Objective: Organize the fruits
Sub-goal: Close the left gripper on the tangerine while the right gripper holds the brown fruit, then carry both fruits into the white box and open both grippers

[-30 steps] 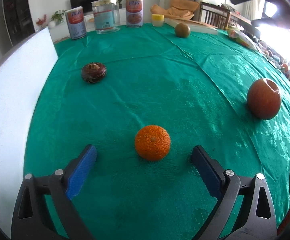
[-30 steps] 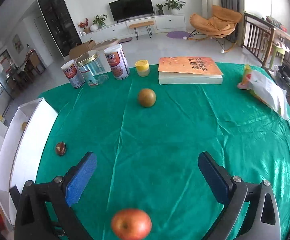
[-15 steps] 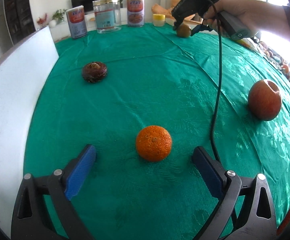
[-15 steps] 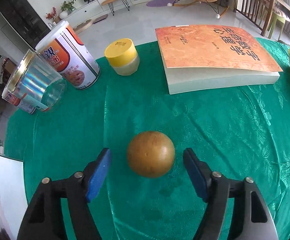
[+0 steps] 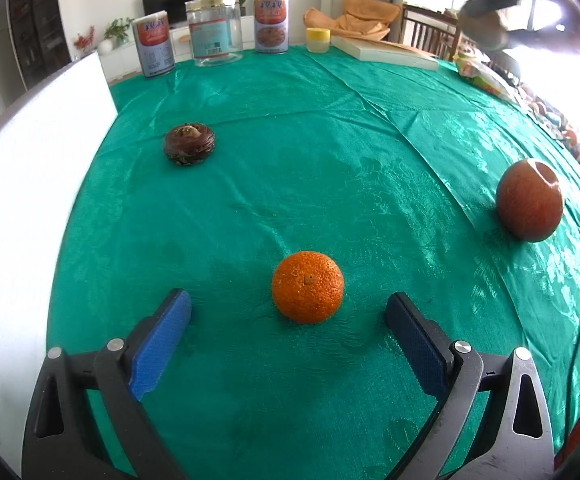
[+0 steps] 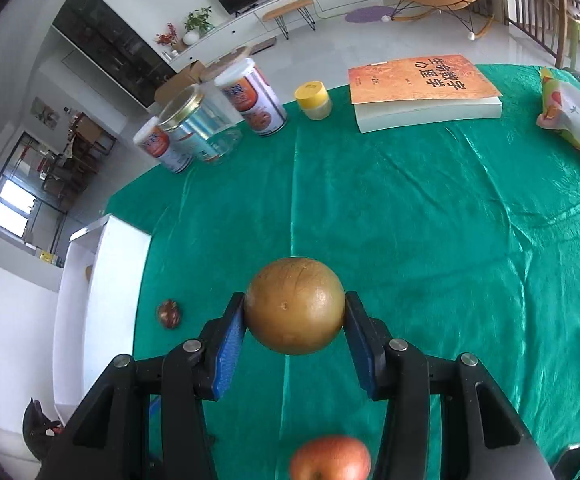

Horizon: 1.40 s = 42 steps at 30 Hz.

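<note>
Right wrist view: my right gripper (image 6: 294,312) clamps a golden-brown pear (image 6: 294,305) at frame centre, above the green tablecloth (image 6: 430,240).
My left gripper (image 5: 287,312) stands spread wide, an orange (image 5: 308,287) resting on the cloth between its blue pads (image 5: 161,344), touching neither; a red apple (image 5: 529,200) sits at right.

We read large Chinese characters, seemingly 生命数字 over 心理学, on the orange cover of the book (image 6: 424,80), while the print on the two red-and-white cans (image 5: 271,24) (image 5: 153,50) and the barcode label on the clear jar (image 5: 214,32) is too small to decipher.
</note>
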Each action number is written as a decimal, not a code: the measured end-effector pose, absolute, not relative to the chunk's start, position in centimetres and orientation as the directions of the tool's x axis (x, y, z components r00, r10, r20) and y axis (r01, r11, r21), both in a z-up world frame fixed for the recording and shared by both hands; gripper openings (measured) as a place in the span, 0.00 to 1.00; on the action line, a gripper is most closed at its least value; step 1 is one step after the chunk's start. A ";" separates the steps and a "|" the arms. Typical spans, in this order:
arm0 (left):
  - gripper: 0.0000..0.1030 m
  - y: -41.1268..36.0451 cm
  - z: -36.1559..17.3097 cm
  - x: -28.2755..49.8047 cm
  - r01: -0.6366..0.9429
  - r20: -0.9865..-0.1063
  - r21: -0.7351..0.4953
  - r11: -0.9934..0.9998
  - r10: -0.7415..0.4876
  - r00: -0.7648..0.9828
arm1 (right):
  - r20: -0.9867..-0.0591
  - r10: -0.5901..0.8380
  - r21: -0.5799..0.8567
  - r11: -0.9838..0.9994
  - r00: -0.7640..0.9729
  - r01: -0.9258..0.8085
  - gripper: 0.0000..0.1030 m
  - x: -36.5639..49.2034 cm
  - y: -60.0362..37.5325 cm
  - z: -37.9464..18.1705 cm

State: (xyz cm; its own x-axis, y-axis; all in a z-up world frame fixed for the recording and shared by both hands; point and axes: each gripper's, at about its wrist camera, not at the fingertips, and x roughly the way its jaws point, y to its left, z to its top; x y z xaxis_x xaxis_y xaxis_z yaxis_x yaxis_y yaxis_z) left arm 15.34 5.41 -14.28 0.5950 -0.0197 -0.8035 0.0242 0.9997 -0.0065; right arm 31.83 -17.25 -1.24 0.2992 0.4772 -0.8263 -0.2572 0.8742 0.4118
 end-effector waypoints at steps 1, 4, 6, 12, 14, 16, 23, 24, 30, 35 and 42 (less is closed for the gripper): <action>0.96 5.4 -14.3 15.3 0.024 -0.803 -0.007 1.000 -0.020 0.595 | -0.828 0.477 0.406 0.872 0.295 -0.272 0.47 29.2 -17.6 -0.6; 0.96 5.4 -14.3 15.4 0.027 -0.804 -0.010 1.000 -0.025 0.594 | -0.843 0.461 0.387 0.877 0.275 -0.284 0.47 21.1 -18.5 -1.4; 0.96 5.5 -14.3 15.3 0.030 -0.803 -0.015 0.999 -0.030 0.595 | -0.882 0.394 0.325 0.906 0.257 -0.272 0.47 16.6 -18.1 -4.2; 0.95 6.5 -13.5 14.1 0.111 -0.820 -0.114 0.987 -0.157 0.551 | -0.909 0.242 0.157 0.953 0.340 -0.258 0.47 10.5 -14.8 -11.2; 0.95 6.9 -13.2 13.4 0.114 -0.810 -0.108 0.988 -0.154 0.567 | -0.890 0.251 0.160 0.954 0.381 -0.255 0.47 10.0 -14.4 -11.7; 0.95 6.7 -13.2 13.2 0.124 -0.811 -0.078 0.989 -0.135 0.569 | -0.872 0.254 0.161 0.956 0.419 -0.244 0.48 10.0 -14.5 -12.0; 0.94 5.7 -13.1 14.5 0.125 -0.794 -0.025 0.992 -0.096 0.600 | -0.824 0.348 0.287 0.937 0.446 -0.200 0.56 9.4 -17.2 -12.2; 0.92 5.4 -13.1 14.8 0.129 -0.791 -0.011 0.992 -0.087 0.605 | -0.816 0.359 0.301 0.933 0.453 -0.196 0.57 9.2 -17.5 -12.1; 0.42 4.8 -13.4 15.7 0.146 -0.798 0.017 0.989 -0.075 0.598 | -0.813 0.351 0.272 0.935 0.465 -0.230 0.57 8.9 -16.4 -11.7; 0.27 5.4 -12.9 14.8 0.117 -0.796 -0.038 0.992 -0.101 0.596 | -0.847 0.287 0.207 0.953 0.447 -0.220 0.51 9.7 -15.1 -12.7; 0.27 8.6 -6.0 8.2 0.096 -0.730 -0.333 0.938 -0.321 0.603 | -0.797 0.445 0.357 0.892 0.408 -0.276 0.47 8.8 -14.0 -11.0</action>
